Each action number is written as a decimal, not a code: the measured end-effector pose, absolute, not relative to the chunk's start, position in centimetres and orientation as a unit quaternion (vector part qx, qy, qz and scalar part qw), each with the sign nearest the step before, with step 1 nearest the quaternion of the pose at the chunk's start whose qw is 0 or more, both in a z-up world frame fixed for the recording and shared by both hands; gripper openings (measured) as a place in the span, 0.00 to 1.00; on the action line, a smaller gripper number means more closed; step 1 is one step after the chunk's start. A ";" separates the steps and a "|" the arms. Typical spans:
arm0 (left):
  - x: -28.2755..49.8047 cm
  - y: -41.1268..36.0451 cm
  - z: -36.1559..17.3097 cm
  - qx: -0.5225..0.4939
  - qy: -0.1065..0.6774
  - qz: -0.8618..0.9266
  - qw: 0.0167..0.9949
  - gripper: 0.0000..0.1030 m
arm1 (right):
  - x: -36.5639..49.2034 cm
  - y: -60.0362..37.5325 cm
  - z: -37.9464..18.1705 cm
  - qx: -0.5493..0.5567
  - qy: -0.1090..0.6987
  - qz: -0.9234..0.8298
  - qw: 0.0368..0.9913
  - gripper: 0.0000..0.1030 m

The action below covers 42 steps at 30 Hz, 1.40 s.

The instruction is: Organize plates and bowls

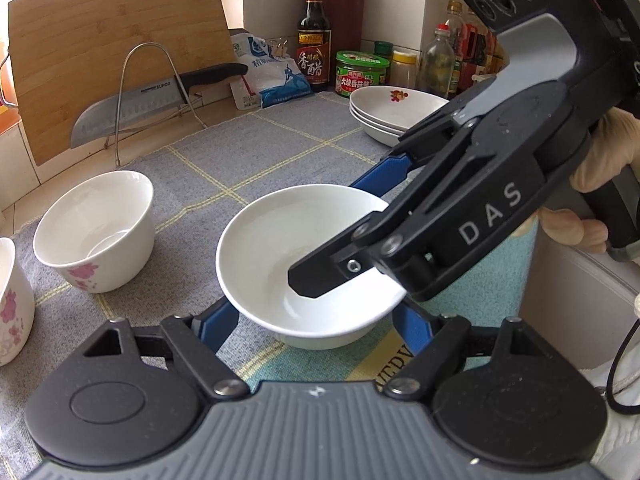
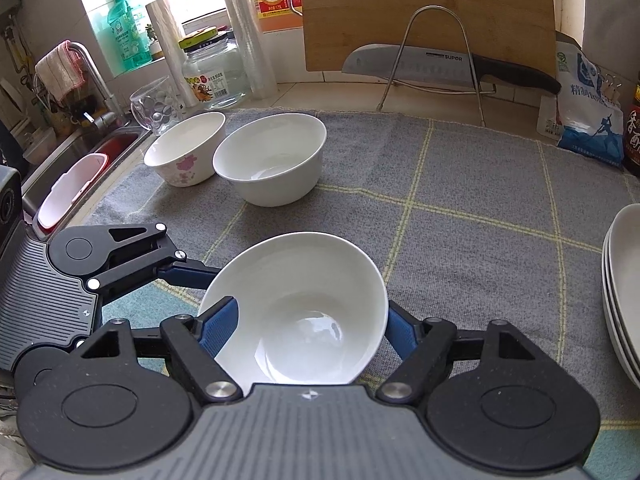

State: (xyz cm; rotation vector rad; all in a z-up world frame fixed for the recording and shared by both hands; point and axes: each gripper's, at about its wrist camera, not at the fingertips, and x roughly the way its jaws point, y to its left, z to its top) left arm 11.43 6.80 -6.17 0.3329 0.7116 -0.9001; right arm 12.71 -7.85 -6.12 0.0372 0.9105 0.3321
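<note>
— Left gripper (image 1: 316,316), closest to the lens: what is its condition?
— Jaws stand partly open and closed on the plain bowl (image 1: 308,256). One blue finger meets the bowl's outer wall on each side, just under the rim.

— Right gripper (image 2: 308,328)?
— It straddles the same bowl. One finger reaches down inside, its tip over the bowl's floor and clear of the wall. The other finger lies outside the opposite wall. Jaws are wide and I see no clamping, so I record no hold. A gloved hand (image 1: 600,160) holds its handle.

— Location of the plain bowl?
— On the near part of the grey checked mat (image 2: 460,220) that covers the bench (image 2: 340,92). Its foot looks level with the mat. From the right wrist view the bowl appears tipped toward the lens, and I cannot confirm whether it rests flat.

— Other crockery?
— A flowered bowl (image 2: 182,156) and a second deep bowl (image 2: 272,156) stand upright, just beside each other, at the mat's far left. They are well apart from the plain bowl. A stack of plates (image 1: 394,108) sits at the mat's right edge.

— Background items?
— A cutting board (image 2: 420,8) leans against the wall. A knife (image 2: 400,64) lies across a wire stand (image 2: 436,56) in front of it.
</note>
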 end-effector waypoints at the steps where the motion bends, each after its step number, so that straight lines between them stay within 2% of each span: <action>1: 11.3 6.7 -6.1 0.158 0.334 -0.425 0.826 0.85 | 12.7 -7.8 -6.1 0.019 0.437 0.160 0.885 0.89; 2: 11.2 6.7 -6.1 0.160 0.332 -0.426 0.826 0.87 | 12.6 -7.8 -6.1 0.018 0.435 0.160 0.886 0.95; 4: 11.1 6.8 -5.9 0.158 0.329 -0.428 0.827 0.91 | 12.5 -7.7 -6.0 0.017 0.429 0.159 0.889 1.00; 14: 10.4 8.9 -5.0 0.155 0.338 -0.413 0.832 0.93 | 12.5 -7.1 -4.7 -0.013 0.413 0.151 0.898 1.00; 32: 12.7 13.9 -4.3 0.121 0.336 -0.296 0.886 0.93 | 15.0 -3.3 -2.6 -0.139 0.390 0.145 0.899 1.00; 42: 14.7 14.4 -4.6 0.118 0.325 -0.259 0.902 0.93 | 17.2 -2.2 -1.8 -0.147 0.391 0.177 0.891 1.00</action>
